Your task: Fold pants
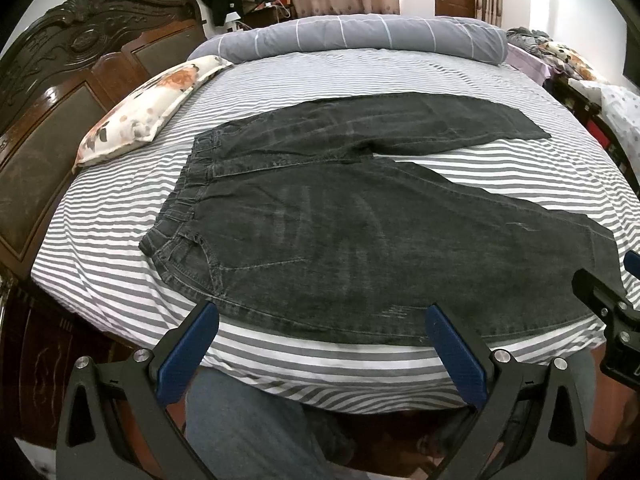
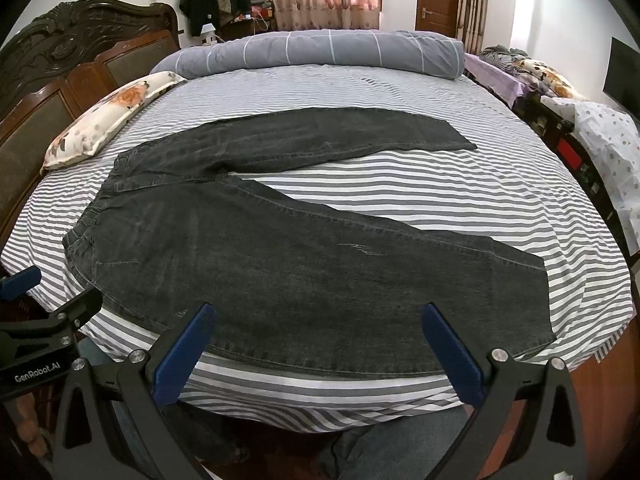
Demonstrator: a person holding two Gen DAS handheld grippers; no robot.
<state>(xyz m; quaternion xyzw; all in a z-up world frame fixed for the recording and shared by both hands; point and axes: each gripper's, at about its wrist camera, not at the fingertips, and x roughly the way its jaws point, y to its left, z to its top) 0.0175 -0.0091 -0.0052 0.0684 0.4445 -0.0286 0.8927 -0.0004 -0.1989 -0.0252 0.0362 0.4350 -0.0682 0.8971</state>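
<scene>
Dark grey denim pants [image 1: 360, 232] [image 2: 304, 264] lie flat on the striped bed, waistband to the left, the two legs spread apart toward the right. My left gripper [image 1: 322, 314] hovers open over the near edge of the bed, just in front of the near leg's side seam, holding nothing. My right gripper [image 2: 318, 314] is open too, above the near leg's lower seam, also with nothing between its fingers. Each gripper shows at the edge of the other's view: the right one [image 1: 616, 304] and the left one [image 2: 44, 312].
The bed has a grey-and-white striped sheet [image 1: 400, 364] [image 2: 400, 184]. A floral pillow [image 1: 140, 112] and a rolled grey duvet [image 1: 360, 36] lie at the far side. A carved wooden headboard [image 1: 60, 92] stands at the left. A person's legs in jeans [image 1: 248, 428] are below the grippers.
</scene>
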